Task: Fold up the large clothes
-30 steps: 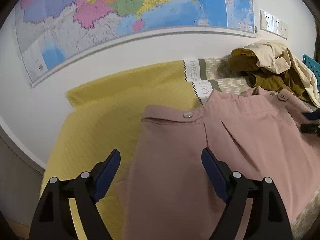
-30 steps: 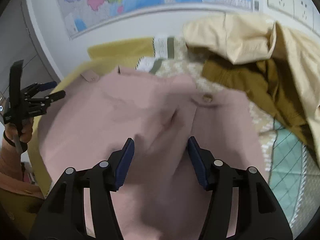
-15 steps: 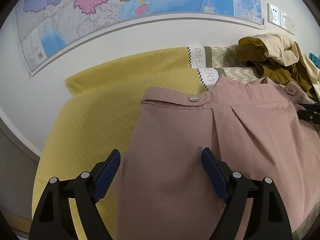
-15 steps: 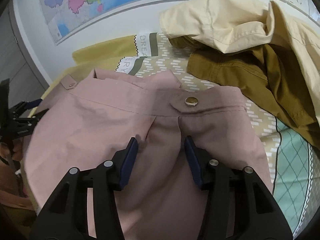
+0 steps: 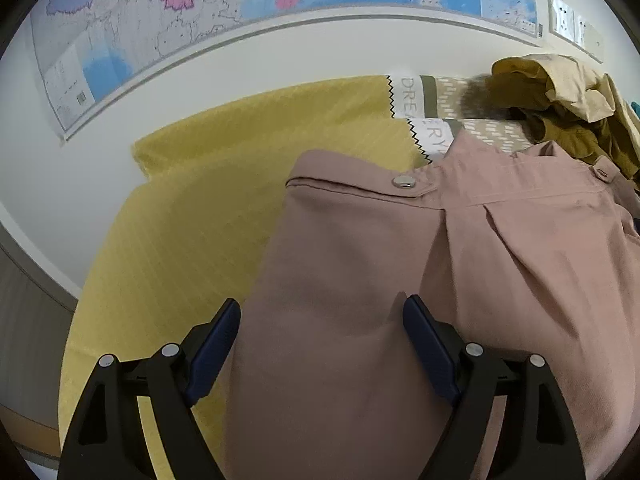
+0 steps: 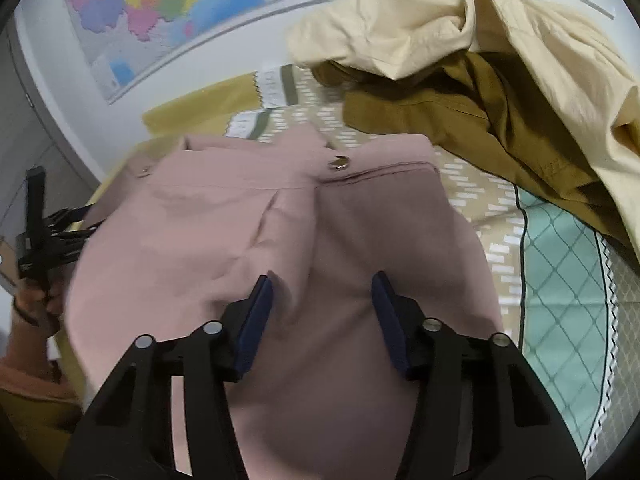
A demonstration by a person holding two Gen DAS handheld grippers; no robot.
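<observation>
We have the dusty-pink cotton jacket with silver snap buttons point(image 5: 472, 280) lying back-up on the yellow quilted bed cover point(image 5: 208, 200), its shoulder line towards the wall map point(image 5: 240, 20) and its body running back under both tools. The left gripper point(image 5: 320, 344) hovers over the jacket's left side with its blue pads spread wide, holding nothing; the cloth's outer edge runs between its fingers. The right gripper point(image 6: 322, 312) is likewise released, jaws apart, above the pleat that drops from the jacket's yoke seam.

As we judge it, the step in hand is to take hold of the two sides for a lengthwise fold. To do it well, we should lower each gripper until one pad slides under the jacket's edge and the other sits on top, then clench on a single clean layer, not a bunched ridge. Both holds ought to sit level with each other on the jacket, so the fold runs straight. We should keep the cloth low and taut while carrying it over, and steer the right side clear of the heap of cream and mustard-brown garments point(image 6: 500, 80) just beyond the jacket's right shoulder, which could snag.
</observation>
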